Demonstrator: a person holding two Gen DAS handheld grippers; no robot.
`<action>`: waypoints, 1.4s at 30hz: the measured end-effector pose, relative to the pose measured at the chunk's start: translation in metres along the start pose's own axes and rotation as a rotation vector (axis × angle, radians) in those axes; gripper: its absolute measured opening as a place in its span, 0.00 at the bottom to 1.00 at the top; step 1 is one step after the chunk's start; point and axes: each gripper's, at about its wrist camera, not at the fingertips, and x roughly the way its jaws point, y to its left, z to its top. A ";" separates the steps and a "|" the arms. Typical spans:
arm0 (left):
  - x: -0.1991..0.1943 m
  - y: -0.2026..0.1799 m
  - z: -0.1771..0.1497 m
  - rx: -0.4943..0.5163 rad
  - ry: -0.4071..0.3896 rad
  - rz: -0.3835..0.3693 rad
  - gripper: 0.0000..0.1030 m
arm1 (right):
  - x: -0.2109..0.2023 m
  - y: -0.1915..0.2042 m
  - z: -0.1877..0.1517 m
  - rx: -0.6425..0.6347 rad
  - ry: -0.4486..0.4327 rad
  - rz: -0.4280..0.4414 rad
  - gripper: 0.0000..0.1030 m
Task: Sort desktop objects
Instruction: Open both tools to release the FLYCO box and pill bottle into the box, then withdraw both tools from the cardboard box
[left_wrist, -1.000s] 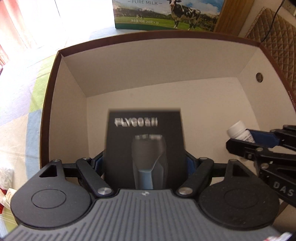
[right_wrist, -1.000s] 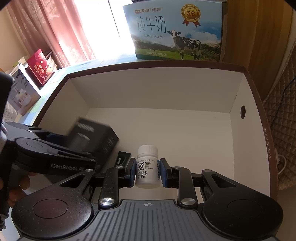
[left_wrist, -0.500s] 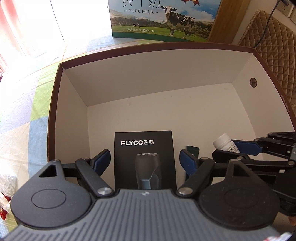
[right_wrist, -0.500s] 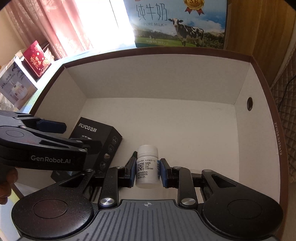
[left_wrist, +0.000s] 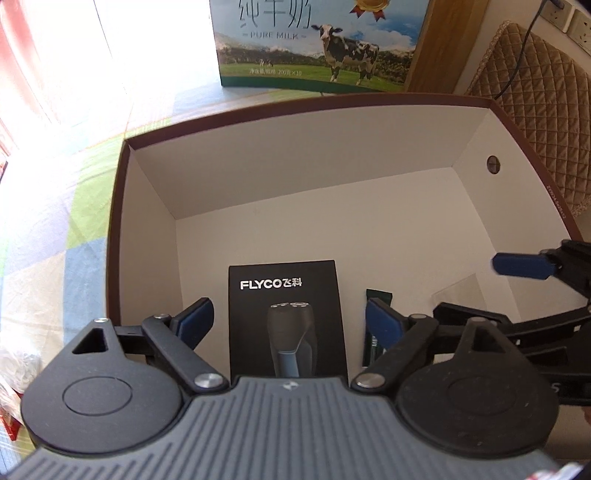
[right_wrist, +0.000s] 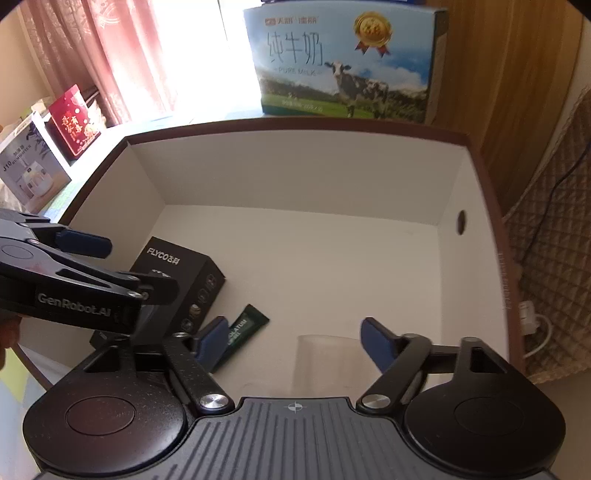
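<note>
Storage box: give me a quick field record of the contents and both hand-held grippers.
storage box: open top, white inside, brown rim
FLYCO shaver box: flat on the floor, near-left area
green sachet: on the floor, right of the shaver box
left hand-held gripper: open, empty, over the shaver box
right hand-held gripper: open; faint blurred shape between its fingers, unidentifiable

A checked cloth (left_wrist: 85, 206) covers the surface, and on it sits the open brown-rimmed box (left_wrist: 114, 229). Toward the far edge stands the pure-milk carton (left_wrist: 314, 48), just behind the box's far wall.
</note>
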 end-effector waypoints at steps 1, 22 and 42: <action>-0.002 -0.001 -0.001 0.004 -0.004 -0.003 0.87 | -0.002 0.001 0.000 -0.006 -0.002 -0.002 0.80; -0.083 -0.004 -0.029 0.052 -0.146 0.004 0.94 | -0.072 0.021 -0.021 0.021 -0.112 -0.015 0.98; -0.157 0.026 -0.094 -0.015 -0.242 0.007 0.95 | -0.125 0.070 -0.054 0.075 -0.214 -0.139 0.98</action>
